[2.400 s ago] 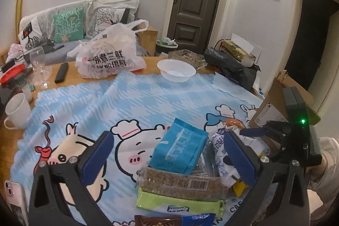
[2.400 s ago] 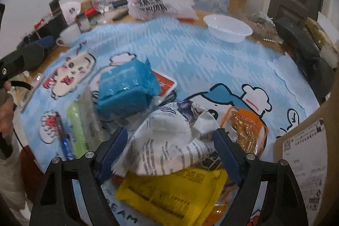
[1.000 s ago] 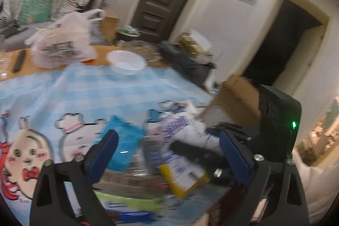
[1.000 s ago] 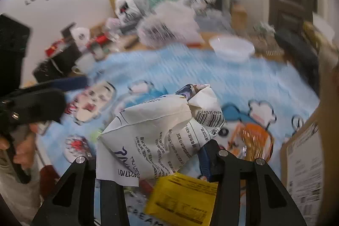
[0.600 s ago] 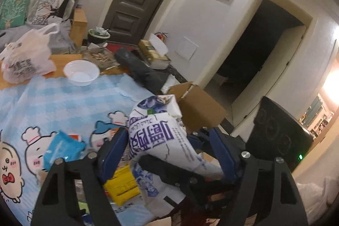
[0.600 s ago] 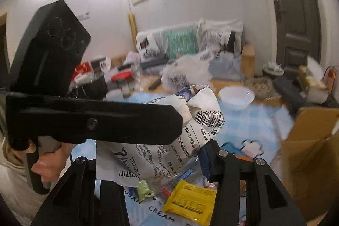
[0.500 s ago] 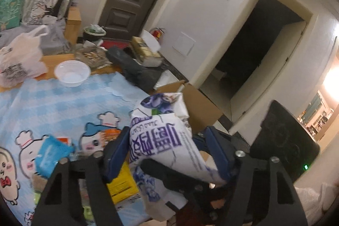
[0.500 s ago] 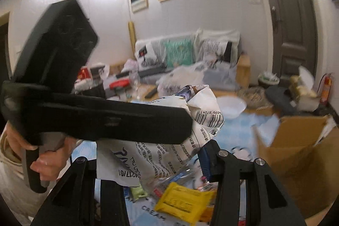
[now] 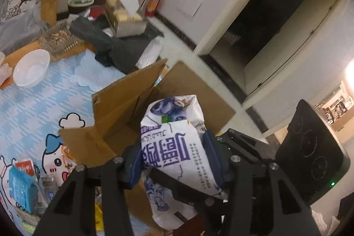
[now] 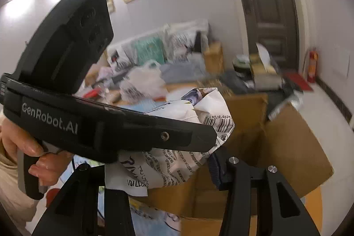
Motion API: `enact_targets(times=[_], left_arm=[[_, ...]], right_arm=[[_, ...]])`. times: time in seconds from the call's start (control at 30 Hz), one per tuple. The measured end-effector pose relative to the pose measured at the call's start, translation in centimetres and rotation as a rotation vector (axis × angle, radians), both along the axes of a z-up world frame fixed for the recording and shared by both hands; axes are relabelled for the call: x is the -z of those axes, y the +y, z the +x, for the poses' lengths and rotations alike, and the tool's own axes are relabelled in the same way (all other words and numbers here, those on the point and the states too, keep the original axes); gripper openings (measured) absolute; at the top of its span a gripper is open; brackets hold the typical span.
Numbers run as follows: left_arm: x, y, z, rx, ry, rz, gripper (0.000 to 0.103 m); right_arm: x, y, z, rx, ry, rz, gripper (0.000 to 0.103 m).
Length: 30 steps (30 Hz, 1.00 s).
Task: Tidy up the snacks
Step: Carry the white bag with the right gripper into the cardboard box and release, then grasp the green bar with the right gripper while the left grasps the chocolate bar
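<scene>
Both grippers are shut on one white snack bag with purple print (image 9: 177, 143), held in the air above an open cardboard box (image 9: 124, 123). My left gripper (image 9: 174, 160) squeezes the bag's middle. My right gripper (image 10: 163, 169) holds the same bag (image 10: 177, 160) from the other side, and the left gripper's body crosses its view. The box (image 10: 276, 147) stands beside the table's edge. More snacks, among them a blue packet (image 9: 21, 189) and a yellow one (image 9: 98, 218), lie on the blue cartoon tablecloth (image 9: 44, 98).
A white bowl (image 9: 31, 68) sits at the far side of the table. A dark bag (image 9: 106, 41) and a box of goods (image 9: 124, 17) lie beyond the table edge. A sofa with cushions (image 10: 154, 52) and a white plastic bag (image 10: 143, 81) are behind.
The right gripper closed on the white bag and lifted it off the table. The left gripper then closed on it too. Both have carried it over the cardboard box.
</scene>
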State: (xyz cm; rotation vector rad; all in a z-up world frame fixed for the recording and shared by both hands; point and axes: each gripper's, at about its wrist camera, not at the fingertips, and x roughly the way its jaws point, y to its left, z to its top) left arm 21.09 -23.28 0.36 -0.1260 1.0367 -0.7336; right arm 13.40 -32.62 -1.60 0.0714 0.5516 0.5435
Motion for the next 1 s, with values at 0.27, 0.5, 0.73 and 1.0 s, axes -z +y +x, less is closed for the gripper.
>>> enact_targets(times=[0.27,0.5,0.73,1.0], left_arm=[[1.9,-2.6,2.5,0.002,0.061,0.091,0.048],[0.2,-1.5,2.2,-0.013,-0.007,0.100,0.050],[-3.2,1.5,-0.7,-0.029,-0.116,0.086,0.056],[-7.1,9.9,-6.6,-0.149,-0.282,0.085,0.064]], right_arm=[[2.3,-2.2,4.1,0.028,0.157,-0.019,0.045],[3.4,-2.3,4.4,0.091,0.188,-0.098,0.056],[2.4,-2.9,3.6,0.106,0.132,-0.085,0.060],[-1.5,0.6,-0.9,-0.027,-0.006,-0.083,0.068]])
